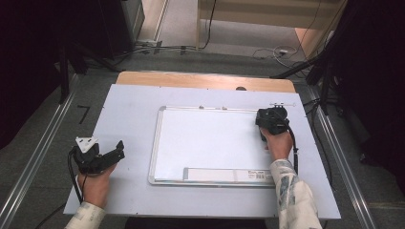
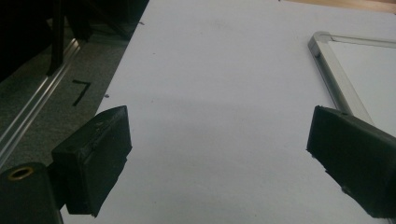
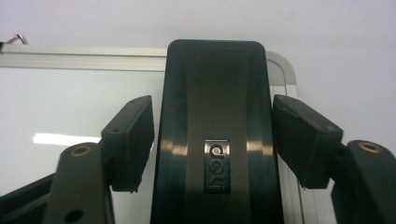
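Overhead, a pale grey-white sheet (image 1: 129, 114) covered a wooden table (image 1: 191, 78), whose bare wood showed along the far edge. A rectangular whiteboard with a silver metal frame (image 1: 205, 143) lay flat near the middle of the sheet, with a long pale strip (image 1: 224, 174) resting along its near edge. The right gripper (image 1: 271, 119) sat at the whiteboard's far right corner, held by the person's right hand (image 1: 278, 143). In the right gripper view, its jaws stood on either side of a black rectangular plastic eraser (image 3: 217, 135), touching or nearly touching its sides. The left gripper (image 1: 98, 155) rested near the sheet's left edge, well apart from the whiteboard, jaws spread wide with nothing between them. Grey carpeted floor (image 1: 43, 124) surrounded the table, with metal rails (image 1: 38, 157), cables (image 1: 267, 52) and dark stands (image 1: 64, 62) beyond.
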Action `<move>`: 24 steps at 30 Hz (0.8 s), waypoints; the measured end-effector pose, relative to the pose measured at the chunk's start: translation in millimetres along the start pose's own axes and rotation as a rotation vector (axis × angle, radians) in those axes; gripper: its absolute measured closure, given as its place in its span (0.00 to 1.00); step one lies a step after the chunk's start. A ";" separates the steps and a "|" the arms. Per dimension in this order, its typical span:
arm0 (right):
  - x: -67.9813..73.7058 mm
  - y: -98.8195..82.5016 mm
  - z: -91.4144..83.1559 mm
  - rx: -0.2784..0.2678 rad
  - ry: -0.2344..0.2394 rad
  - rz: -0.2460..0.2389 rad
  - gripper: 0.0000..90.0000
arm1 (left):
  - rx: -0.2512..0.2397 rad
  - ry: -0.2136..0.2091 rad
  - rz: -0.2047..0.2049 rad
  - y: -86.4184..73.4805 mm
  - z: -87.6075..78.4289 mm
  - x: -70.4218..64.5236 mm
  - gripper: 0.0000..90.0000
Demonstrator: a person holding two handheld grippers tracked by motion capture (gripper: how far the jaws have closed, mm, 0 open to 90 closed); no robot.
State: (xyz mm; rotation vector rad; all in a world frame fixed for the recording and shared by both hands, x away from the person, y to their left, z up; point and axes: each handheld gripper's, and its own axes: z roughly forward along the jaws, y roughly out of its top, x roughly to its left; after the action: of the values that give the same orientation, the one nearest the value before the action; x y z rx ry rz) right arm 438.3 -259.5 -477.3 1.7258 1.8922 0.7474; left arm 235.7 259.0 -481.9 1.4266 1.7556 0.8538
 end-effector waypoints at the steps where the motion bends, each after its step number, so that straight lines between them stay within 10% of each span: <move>1: -0.8 0.0 -1.0 -0.001 0.003 0.004 0.30 | -0.001 -0.002 0.001 0.0 0.0 -0.3 0.08; 24: -11.5 -23.9 -49.8 -0.130 0.101 -0.042 0.27 | 0.002 0.000 0.007 -0.1 -0.2 -1.8 0.08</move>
State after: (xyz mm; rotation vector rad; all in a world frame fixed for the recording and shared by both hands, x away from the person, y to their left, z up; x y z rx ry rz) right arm 388.6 -276.3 -456.6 1.5910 1.8944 0.9356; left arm 235.8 257.1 -481.7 1.4342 1.7531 0.8564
